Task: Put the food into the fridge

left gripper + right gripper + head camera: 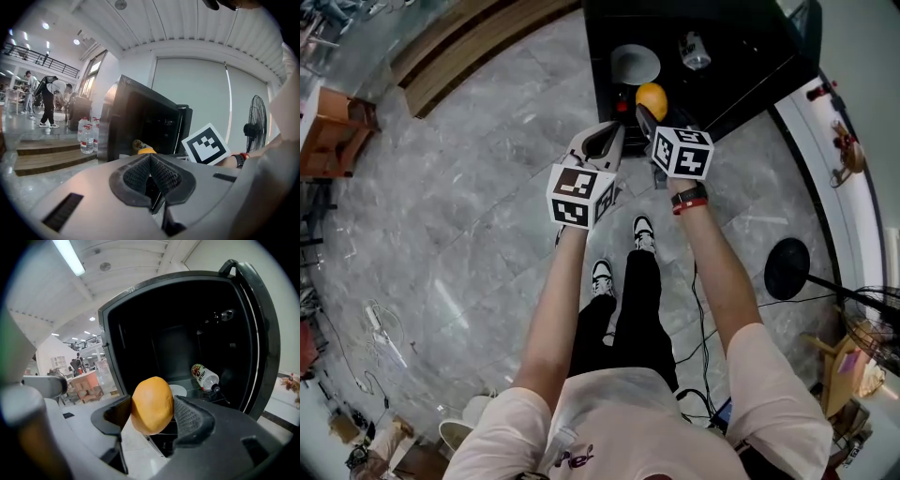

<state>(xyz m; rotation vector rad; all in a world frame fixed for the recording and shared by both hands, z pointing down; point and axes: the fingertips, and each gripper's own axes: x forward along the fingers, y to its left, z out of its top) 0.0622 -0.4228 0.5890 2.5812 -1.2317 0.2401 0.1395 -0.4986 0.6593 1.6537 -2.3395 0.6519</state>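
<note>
An orange bread roll (152, 405) sits pressed between the pads of my right gripper (151, 414), which is shut on it just in front of the open black fridge (140, 310). From the head view the roll (652, 99) hangs at the fridge's (750, 75) front edge, held by the right gripper (645, 112). My left gripper (151, 174) is shut with nothing between its pads; it hovers beside the right one (605, 142). Inside the fridge lie a white plate (636, 64) and a small bottle (205, 376) on its side.
The fridge door (255, 333) stands open at the right. Water bottles (86, 137) stand on wooden steps (47, 152) to the left. A fan (254, 129) and its black base (787, 268) stand to the right, with cables on the grey stone floor (469, 244).
</note>
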